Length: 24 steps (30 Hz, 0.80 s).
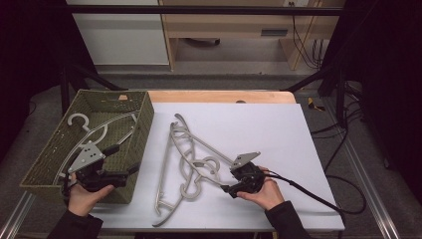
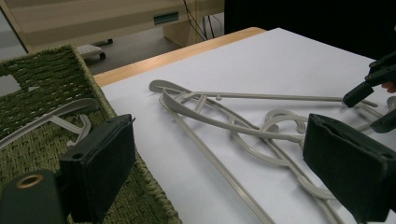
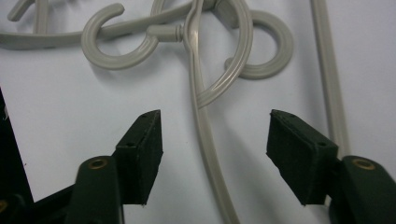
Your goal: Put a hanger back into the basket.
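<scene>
right hand-held gripper (image 3: 215, 156) open, pads straddling a thin arm of the tangled grey plastic hangers (image 1: 191, 167) without touching. left hand-held gripper (image 2: 224, 163) open, empty, beside the woven green basket (image 1: 142, 119).

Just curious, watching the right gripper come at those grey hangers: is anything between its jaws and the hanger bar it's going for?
Nothing visible. The right gripper straddles one hanger bar on the white table, pads not yet touching it.
</scene>
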### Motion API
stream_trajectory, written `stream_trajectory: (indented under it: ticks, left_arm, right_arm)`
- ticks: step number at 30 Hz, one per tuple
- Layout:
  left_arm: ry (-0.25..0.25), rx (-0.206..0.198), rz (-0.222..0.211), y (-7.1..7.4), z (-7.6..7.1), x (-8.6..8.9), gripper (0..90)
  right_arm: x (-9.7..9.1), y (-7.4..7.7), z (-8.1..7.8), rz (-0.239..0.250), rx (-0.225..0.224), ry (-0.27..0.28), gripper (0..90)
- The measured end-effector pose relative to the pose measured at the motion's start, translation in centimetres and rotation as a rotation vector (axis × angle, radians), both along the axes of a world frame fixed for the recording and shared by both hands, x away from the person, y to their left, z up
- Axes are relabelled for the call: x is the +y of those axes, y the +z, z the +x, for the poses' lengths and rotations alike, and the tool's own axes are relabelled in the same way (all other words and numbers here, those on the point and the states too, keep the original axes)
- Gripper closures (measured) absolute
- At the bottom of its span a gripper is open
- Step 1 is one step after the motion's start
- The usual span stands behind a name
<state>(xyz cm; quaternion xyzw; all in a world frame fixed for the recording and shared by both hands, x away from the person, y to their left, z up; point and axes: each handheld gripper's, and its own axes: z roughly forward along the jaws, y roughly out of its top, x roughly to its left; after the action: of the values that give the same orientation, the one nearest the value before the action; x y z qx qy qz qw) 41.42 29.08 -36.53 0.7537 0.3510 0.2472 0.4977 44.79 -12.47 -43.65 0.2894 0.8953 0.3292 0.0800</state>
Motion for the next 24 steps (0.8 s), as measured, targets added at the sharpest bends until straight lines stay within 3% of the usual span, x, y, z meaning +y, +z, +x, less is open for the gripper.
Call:
stream_trajectory:
  ticks: [2,5,8,18,24]
  left_arm:
    - [0.000,0.002,0.000,0.0,0.0,-0.1,8.7]
    - [-0.001,0.002,0.004,0.0,0.0,-0.1,8.6]
    - [0.000,0.001,0.006,0.0,0.0,-0.1,8.6]
    - [-0.002,-0.002,0.008,0.1,0.0,-0.1,8.7]
    - [-0.007,-0.004,0.012,0.1,-0.1,-0.2,8.7]
  right_arm:
    - [0.4,-0.6,0.3,-0.012,0.038,0.004,42.2]
    - [0.7,-1.0,0.4,-0.010,0.054,0.011,44.7]
    - [1.1,-1.3,0.7,-0.039,0.057,0.022,48.7]
    - [2.6,-2.3,1.4,-0.063,0.113,0.041,67.5]
    - [3.0,-2.4,1.6,-0.099,0.090,0.058,75.4]
